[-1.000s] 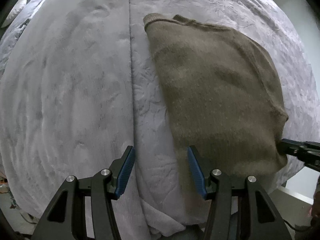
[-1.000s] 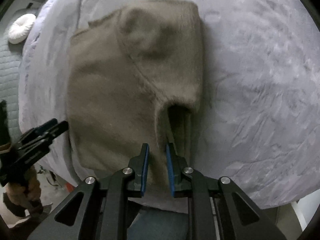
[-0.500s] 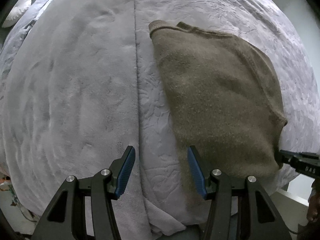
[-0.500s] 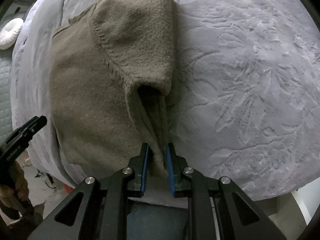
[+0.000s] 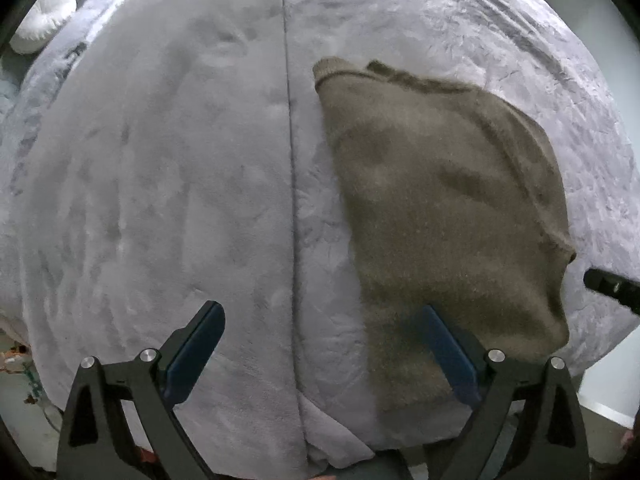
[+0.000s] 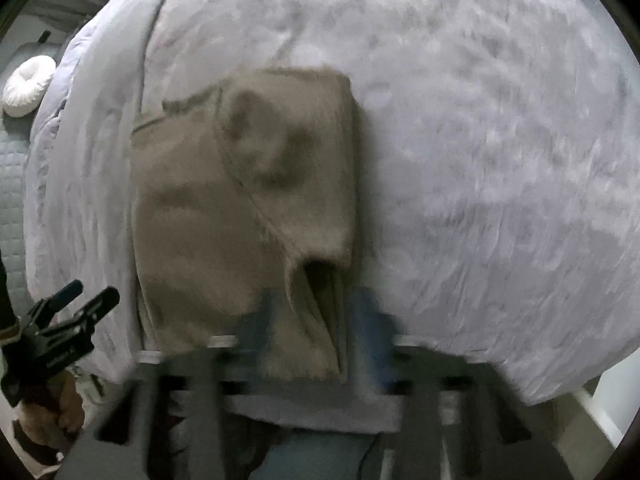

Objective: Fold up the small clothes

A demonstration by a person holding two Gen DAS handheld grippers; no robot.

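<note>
Your folded brown sweater lies flat on the grey blanket, just right of its centre seam. Your left gripper is opening wide over the blanket beside the sweater's near edge, pinching nothing. Your right gripper, blurred, is opening around the sweater's near hem without pressing it; a white round cushion sits well beyond the blanket.

A wide bed covered in a plush pale lavender-grey blanket fills both views, a straight seam running down its middle. A round white tufted cushion rests on a grey-green quilted surface beyond the bed's far corner.
</note>
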